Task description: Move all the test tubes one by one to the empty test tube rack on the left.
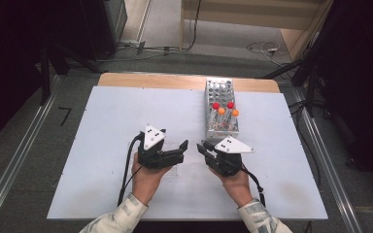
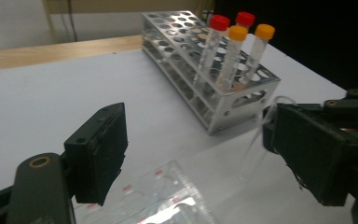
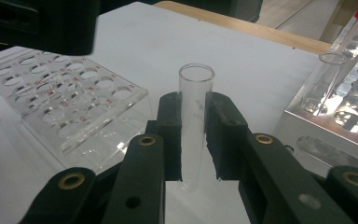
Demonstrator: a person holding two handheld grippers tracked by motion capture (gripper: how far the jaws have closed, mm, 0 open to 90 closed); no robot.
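An open glass tube (image 3: pixel 195 126) is being held upright, clamped between the right gripper's (image 3: pixel 195 133) jaws, above the table's near middle. The left gripper (image 2: pixel 196 154), jaws apart and empty, is being held just beside it, over a clear plastic rack (image 3: pixel 70 105). Farther off, capped tubes (image 2: pixel 233 56) are standing in a metal rack (image 2: pixel 214 100). Judged next: the tube is to be lowered into a hole.

A clear glass tube (image 3: pixel 195 126) sits between black jaws. Two red-capped tubes (image 2: pixel 213 44) and two orange-capped tubes (image 2: pixel 232 53) stand in a silvery metal rack (image 2: pixel 223 105). The transparent rack (image 3: pixel 70 105) carries red markings (tiny), on a white table (image 1: pixel 111 116); sleeves show a pale camouflage print.
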